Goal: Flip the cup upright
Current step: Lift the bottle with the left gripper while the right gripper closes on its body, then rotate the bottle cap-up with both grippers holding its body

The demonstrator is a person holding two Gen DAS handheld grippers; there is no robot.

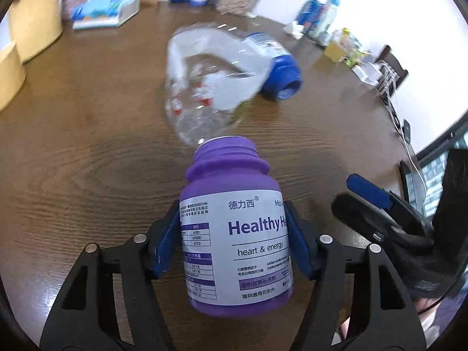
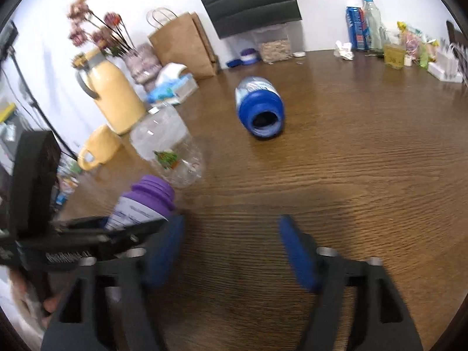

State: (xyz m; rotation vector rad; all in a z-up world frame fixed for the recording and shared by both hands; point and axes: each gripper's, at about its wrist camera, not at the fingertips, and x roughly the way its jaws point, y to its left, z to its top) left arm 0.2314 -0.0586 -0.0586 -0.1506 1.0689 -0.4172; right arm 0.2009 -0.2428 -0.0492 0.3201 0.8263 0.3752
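Observation:
A purple open-necked bottle (image 1: 231, 175) with a white "Healthy" label sits between the blue pads of my left gripper (image 1: 232, 219), which is shut on its body. Its neck points away from the camera; in the right wrist view the purple bottle (image 2: 146, 201) tilts upward. A clear plastic container (image 1: 204, 82) lies just beyond it, blurred. A blue bottle (image 1: 280, 70) lies on its side on the wooden table (image 1: 87, 146), its open mouth facing the right wrist camera (image 2: 260, 105). My right gripper (image 2: 231, 234) is open over bare table, to the right of the left gripper (image 2: 117, 234).
A yellow jug (image 2: 114, 93) and a yellow mug (image 2: 96, 149) stand at the table's left. A tissue box (image 1: 108, 8) and a paper bag (image 2: 184, 46) are at the back. Bottles and small packets (image 2: 395, 49) crowd the far right edge.

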